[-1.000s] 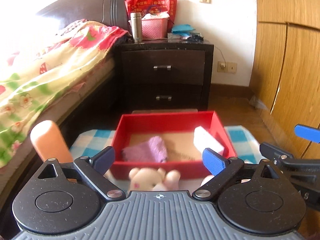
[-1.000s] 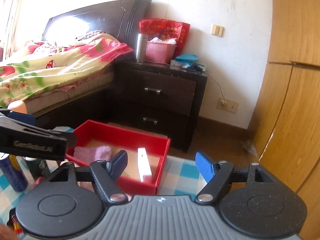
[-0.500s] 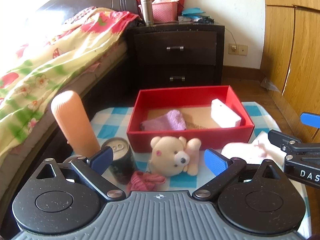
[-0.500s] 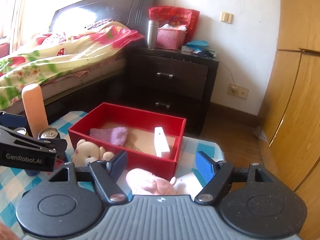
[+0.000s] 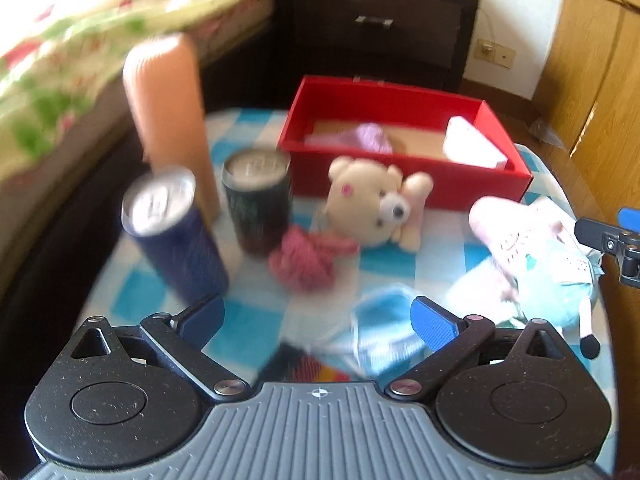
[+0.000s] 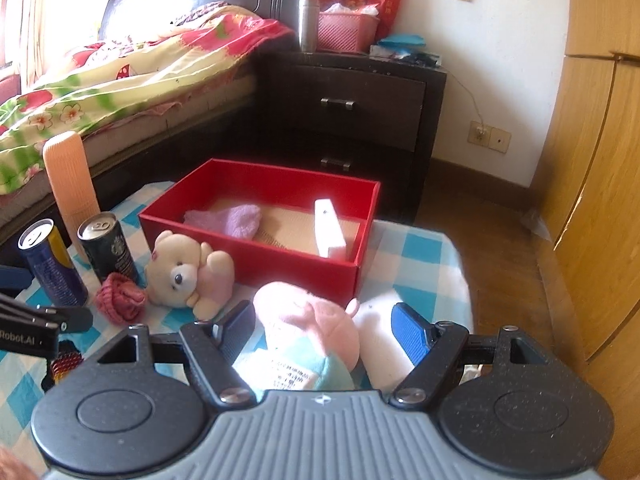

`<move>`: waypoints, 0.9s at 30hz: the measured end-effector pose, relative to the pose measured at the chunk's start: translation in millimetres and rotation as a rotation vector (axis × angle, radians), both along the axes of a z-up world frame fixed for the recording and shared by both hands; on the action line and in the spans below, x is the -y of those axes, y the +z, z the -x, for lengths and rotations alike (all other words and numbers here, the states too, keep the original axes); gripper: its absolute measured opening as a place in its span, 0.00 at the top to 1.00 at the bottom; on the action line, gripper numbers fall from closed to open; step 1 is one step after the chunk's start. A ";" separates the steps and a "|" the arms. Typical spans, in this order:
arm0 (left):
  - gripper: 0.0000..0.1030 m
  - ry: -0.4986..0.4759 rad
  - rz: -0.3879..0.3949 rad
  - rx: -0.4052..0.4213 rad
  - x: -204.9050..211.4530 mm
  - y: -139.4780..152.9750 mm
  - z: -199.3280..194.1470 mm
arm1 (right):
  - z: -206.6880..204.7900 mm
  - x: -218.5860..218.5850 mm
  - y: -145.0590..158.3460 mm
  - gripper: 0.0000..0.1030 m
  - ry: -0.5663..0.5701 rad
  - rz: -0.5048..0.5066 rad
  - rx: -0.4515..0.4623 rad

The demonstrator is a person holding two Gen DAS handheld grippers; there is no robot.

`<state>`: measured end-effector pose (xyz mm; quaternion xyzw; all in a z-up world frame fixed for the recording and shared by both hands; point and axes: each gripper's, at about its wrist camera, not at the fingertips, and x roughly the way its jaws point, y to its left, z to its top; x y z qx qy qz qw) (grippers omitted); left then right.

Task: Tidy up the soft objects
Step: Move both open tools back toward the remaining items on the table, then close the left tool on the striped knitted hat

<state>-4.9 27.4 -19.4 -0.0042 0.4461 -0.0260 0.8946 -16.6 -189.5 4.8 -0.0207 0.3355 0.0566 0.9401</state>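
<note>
Seen from the left wrist, the left gripper (image 5: pixel 316 316) is spread wide and empty over the near edge of the checked cloth (image 5: pixel 404 268), a blue cloth piece (image 5: pixel 384 332) just ahead of it, while the teddy bear (image 5: pixel 376 204) lies against the front wall of the red box (image 5: pixel 400 96), which holds a purple cloth (image 5: pixel 370 138) and a white block (image 5: pixel 472 148). From the right wrist, the right gripper (image 6: pixel 324 334) also stands spread, its fingers either side of the pink plush toy (image 6: pixel 308 320) near the cloth's right edge, not yet closed on it. That toy looks light and squashy, so a pinch across its round head should hold.
</note>
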 end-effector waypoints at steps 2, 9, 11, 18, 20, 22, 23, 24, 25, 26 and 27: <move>0.07 0.042 0.052 -0.056 -11.1 -8.2 2.0 | -0.1 1.4 -0.7 0.48 0.011 -0.025 -0.015; 0.08 0.118 0.003 -0.151 -17.4 -40.3 -6.2 | 1.6 2.0 3.0 0.48 0.030 -0.042 -0.013; 0.08 0.096 0.012 -0.175 -11.5 -48.1 -9.0 | 1.2 6.3 3.6 0.48 0.022 -0.053 -0.016; 0.20 0.034 -0.034 -0.230 8.1 -71.2 -5.0 | -1.2 26.5 -1.7 0.48 -0.015 -0.063 -0.041; 0.33 0.010 -0.041 -0.209 8.3 -67.0 -1.5 | -1.5 30.1 -4.7 0.48 -0.008 -0.059 -0.053; 0.61 0.010 -0.016 -0.203 5.1 -60.4 1.2 | -2.4 32.8 -7.8 0.48 -0.001 -0.054 -0.067; 0.64 0.006 0.008 -0.207 3.4 -58.0 1.4 | -2.9 34.7 -8.8 0.48 -0.001 -0.053 -0.073; 0.70 0.000 0.035 -0.213 3.1 -54.4 1.5 | -2.9 36.9 -9.3 0.48 -0.006 -0.052 -0.078; 0.70 -0.008 0.056 -0.214 2.1 -51.4 2.1 | -3.4 40.2 -9.3 0.48 -0.014 -0.054 -0.080; 0.71 -0.015 0.068 -0.206 2.1 -46.9 2.8 | -3.7 43.7 -8.9 0.48 -0.025 -0.058 -0.079; 0.71 -0.020 0.078 -0.195 1.5 -41.5 4.3 | -4.4 47.6 -8.4 0.48 -0.038 -0.062 -0.078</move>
